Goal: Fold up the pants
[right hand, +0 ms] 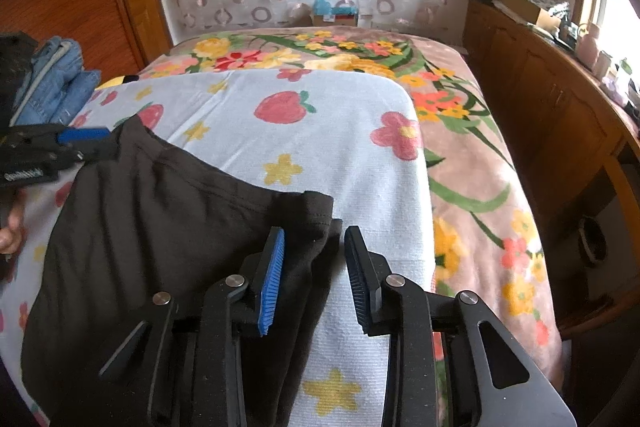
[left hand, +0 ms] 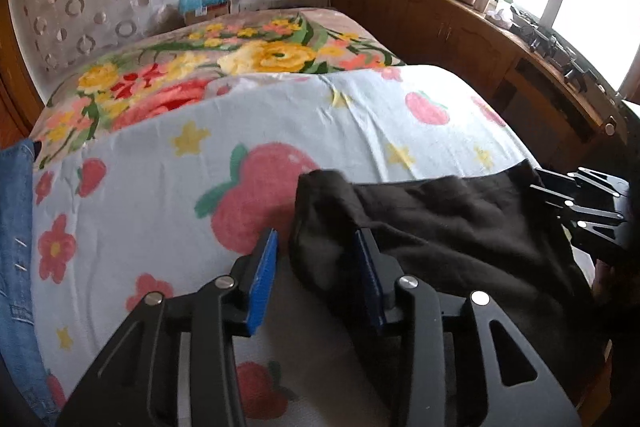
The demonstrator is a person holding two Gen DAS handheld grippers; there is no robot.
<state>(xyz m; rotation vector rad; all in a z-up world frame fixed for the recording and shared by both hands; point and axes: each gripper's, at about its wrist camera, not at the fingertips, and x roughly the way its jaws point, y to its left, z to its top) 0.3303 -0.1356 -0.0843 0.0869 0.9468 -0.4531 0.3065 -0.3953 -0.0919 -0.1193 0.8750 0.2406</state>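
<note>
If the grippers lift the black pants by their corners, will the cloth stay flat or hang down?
The black pants would probably sag between the left gripper and right gripper: the cloth already lies in soft wrinkles on the strawberry blanket. It looks thin, so likely light. Both grippers stand open around an edge; a thin corner might slip.

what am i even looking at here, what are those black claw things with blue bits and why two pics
These are two handheld grippers, each carried by a person, with a camera looking along its fingers. One picture is from the left gripper, the other from the right gripper. Both are open, holding nothing. The blue bits are grip pads on the fingers. Each gripper sits at one end of the dark brown pants, which lie on a strawberry-print sheet on a bed. Folded jeans lie to the side.
</note>
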